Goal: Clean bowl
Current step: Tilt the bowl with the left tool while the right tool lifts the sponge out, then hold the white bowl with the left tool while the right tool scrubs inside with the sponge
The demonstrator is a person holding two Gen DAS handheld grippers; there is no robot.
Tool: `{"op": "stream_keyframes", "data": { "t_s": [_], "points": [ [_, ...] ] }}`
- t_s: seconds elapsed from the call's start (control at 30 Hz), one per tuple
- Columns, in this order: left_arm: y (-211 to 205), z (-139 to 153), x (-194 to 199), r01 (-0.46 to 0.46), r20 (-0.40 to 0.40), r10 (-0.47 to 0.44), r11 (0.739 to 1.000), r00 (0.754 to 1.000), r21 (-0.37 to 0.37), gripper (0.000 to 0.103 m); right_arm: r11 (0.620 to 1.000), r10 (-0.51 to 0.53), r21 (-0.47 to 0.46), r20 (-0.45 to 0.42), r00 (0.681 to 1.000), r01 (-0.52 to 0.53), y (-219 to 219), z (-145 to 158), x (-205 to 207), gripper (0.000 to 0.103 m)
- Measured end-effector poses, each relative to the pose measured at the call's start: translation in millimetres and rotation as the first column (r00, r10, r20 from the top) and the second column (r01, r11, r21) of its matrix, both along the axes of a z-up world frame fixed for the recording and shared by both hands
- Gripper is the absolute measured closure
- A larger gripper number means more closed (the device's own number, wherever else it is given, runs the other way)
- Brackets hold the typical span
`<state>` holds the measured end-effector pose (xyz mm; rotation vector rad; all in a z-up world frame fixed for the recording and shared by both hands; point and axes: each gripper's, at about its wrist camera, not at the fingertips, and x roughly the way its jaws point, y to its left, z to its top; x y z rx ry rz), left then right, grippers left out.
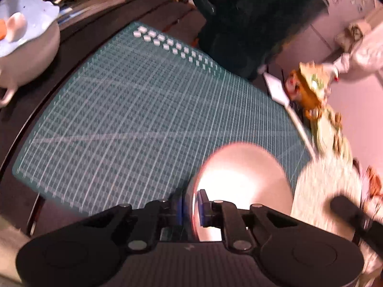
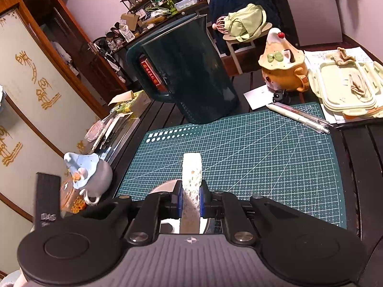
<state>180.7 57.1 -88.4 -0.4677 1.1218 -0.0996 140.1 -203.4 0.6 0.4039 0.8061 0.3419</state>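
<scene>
**Bowl pinched by the rim, sponge clamped above the mat**

In the left wrist view, the left gripper sits at 6 o'clock with its blue-padded fingers drawn together on the rim of a shiny round metal bowl. The rim passes between the pads and the bowl's hollow opens toward 1 o'clock, glaring with reflected light. The picture is smeared by motion. At 4 o'clock, just beside the bowl, a pale speckled sponge shows as a blur with a black finger of the other tool across it. Under both lies a green gridded cutting mat on a dark round table. At 10 o'clock stands a grey pot with a pale blue lid; at 12 o'clock, beyond the mat, a dark green plastic jug.

In the right wrist view, the right gripper is clamped on the sponge, which stands upright between the pads. A sliver of the bowl shows just left of the fingers. Farther off on the mat, two pens lie at 2 o'clock. Beyond stand the jug at 12 o'clock, an orange ceramic pot with a cream cone lid at 1 o'clock and a pale green lidded food box at 2 o'clock.
</scene>
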Motion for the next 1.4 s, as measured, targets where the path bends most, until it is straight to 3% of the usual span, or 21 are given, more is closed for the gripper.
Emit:
{"op": "stream_keyframes", "data": {
  "t_s": [0.23, 0.37, 0.5, 0.67, 0.83, 1.1, 1.4],
  "points": [
    [10.1, 12.8, -3.9, -0.022, 0.052, 0.024, 0.999, 0.998, -0.049, 0.081, 1.000, 0.007, -0.002, 0.001, 1.000, -0.007, -0.1, 1.4, -1.3, 0.091],
    [4.2, 21.4, -16.3, -0.027, 0.003, 0.027, 0.999, 1.000, -0.020, 0.076, 1.000, 0.003, 0.003, 0.004, 1.000, -0.003, -2.0, 3.1, -2.5, 0.091],
    [-1.5, 19.0, -28.3, -0.026, -0.063, 0.023, 0.998, 0.998, -0.061, 0.075, 1.000, -0.001, 0.011, 0.009, 1.000, 0.001, -3.7, 5.6, -3.5, 0.091],
    [-4.3, 14.0, -21.2, -0.013, -0.043, 0.012, 1.000, 0.999, -0.026, 0.078, 1.000, -0.009, 0.023, 0.005, 1.000, 0.009, -6.4, 6.7, -3.8, 0.091],
    [-7.0, 9.0, -14.0, -0.001, -0.024, 0.001, 1.000, 1.000, 0.010, 0.095, 0.999, -0.014, 0.030, 0.002, 1.000, 0.014, -8.0, 6.6, -3.7, 0.091],
    [-6.6, 5.7, -2.4, 0.035, -0.020, -0.035, 0.999, 0.999, 0.015, 0.089, 1.000, 0.020, 0.017, -0.022, 1.000, -0.020, -1.3, 0.9, -1.5, 0.091],
    [0.4, 10.7, -11.5, -0.034, -0.045, 0.032, 0.998, 0.998, -0.043, 0.090, 0.996, 0.086, -0.028, -0.055, 0.995, -0.088, 26.0, -11.2, 1.7, 0.091]
  ]
}}
